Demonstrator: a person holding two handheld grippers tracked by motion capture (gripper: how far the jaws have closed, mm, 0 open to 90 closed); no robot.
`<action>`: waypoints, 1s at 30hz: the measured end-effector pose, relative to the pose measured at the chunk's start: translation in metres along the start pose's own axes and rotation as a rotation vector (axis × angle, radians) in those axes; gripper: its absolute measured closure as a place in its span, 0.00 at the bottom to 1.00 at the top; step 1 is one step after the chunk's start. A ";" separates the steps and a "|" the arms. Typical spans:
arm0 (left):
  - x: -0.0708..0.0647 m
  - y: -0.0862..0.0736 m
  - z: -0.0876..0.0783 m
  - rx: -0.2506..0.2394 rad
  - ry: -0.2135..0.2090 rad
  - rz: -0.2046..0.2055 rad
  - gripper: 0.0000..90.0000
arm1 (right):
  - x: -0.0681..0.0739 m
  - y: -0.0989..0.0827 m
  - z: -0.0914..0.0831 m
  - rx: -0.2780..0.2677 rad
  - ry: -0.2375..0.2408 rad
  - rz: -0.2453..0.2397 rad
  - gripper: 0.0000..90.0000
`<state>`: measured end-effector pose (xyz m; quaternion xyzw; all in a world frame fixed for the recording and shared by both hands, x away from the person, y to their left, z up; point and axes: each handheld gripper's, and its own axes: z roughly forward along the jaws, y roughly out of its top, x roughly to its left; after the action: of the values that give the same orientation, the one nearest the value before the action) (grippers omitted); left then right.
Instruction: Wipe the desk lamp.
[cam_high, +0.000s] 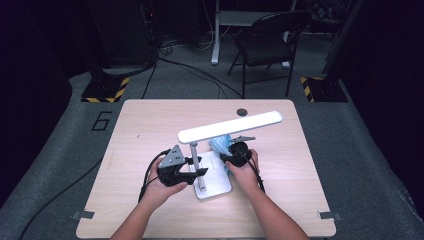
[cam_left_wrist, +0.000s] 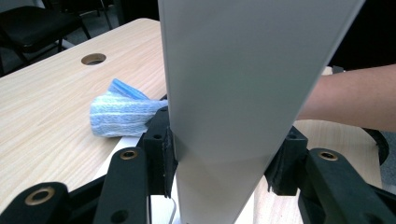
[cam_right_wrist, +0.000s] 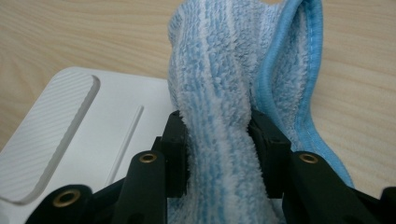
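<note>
A white desk lamp stands mid-table, its long head angled over its flat white base. My left gripper is shut on the lamp's upright arm; the pads press both of its sides. My right gripper is shut on a blue striped cloth, bunched between its pads. The cloth lies at the far right edge of the base and partly on the wood. It also appears beyond the arm in the left gripper view, cloth.
The light wooden table has a round cable hole near its far edge. A black folding chair and striped stand feet sit on the floor behind. Cables trail off the table's left side.
</note>
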<state>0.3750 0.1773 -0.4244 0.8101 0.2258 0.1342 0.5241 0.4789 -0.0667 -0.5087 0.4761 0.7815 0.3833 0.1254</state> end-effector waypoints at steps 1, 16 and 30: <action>0.000 0.000 0.000 -0.001 0.001 0.001 0.58 | 0.001 0.002 0.002 -0.005 -0.003 0.015 0.68; -0.002 0.000 0.002 -0.004 0.018 -0.004 0.58 | 0.004 -0.008 -0.006 -0.002 0.030 0.020 0.70; -0.002 0.001 0.001 0.005 0.020 0.000 0.58 | 0.007 -0.048 -0.046 -0.017 0.086 -0.004 0.69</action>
<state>0.3734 0.1752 -0.4241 0.8100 0.2312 0.1416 0.5199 0.4192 -0.0951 -0.5111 0.4566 0.7837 0.4099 0.0963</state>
